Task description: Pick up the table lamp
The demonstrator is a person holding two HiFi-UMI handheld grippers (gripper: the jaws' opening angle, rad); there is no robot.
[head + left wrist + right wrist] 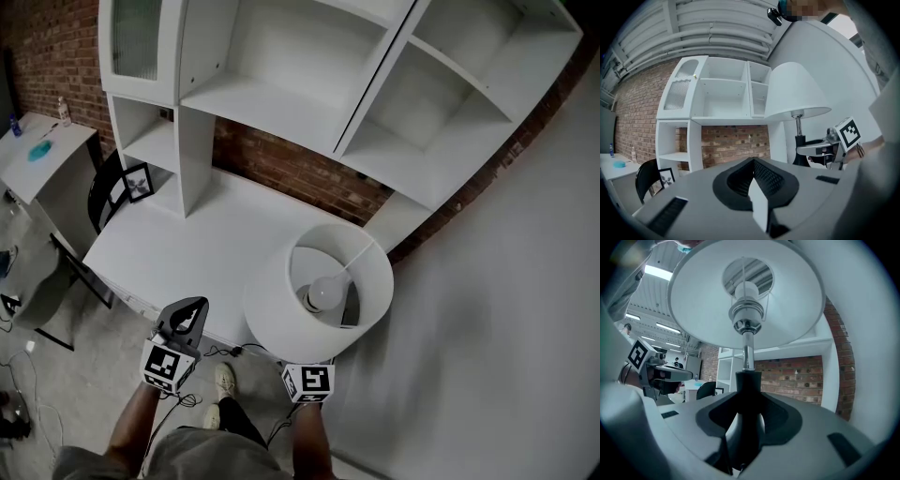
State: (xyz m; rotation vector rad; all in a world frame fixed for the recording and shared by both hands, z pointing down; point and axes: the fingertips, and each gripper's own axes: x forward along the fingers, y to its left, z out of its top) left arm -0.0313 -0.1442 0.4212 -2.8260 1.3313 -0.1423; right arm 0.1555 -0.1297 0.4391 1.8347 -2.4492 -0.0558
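Table lamp (pixel 319 292), white shade, chrome stem, black base, upright, clamped in right gripper (pixel 742 427)

The left gripper (pixel 752 164) is shown at lower centre, its jaws brought together with nothing between them. At centre right, the white-shaded table lamp (pixel 794 91) is clasped at the black neck of its base by the right gripper (pixel 806 149). Behind, a white shelf unit (pixel 719 101) is set against a brick wall (pixel 736 140).
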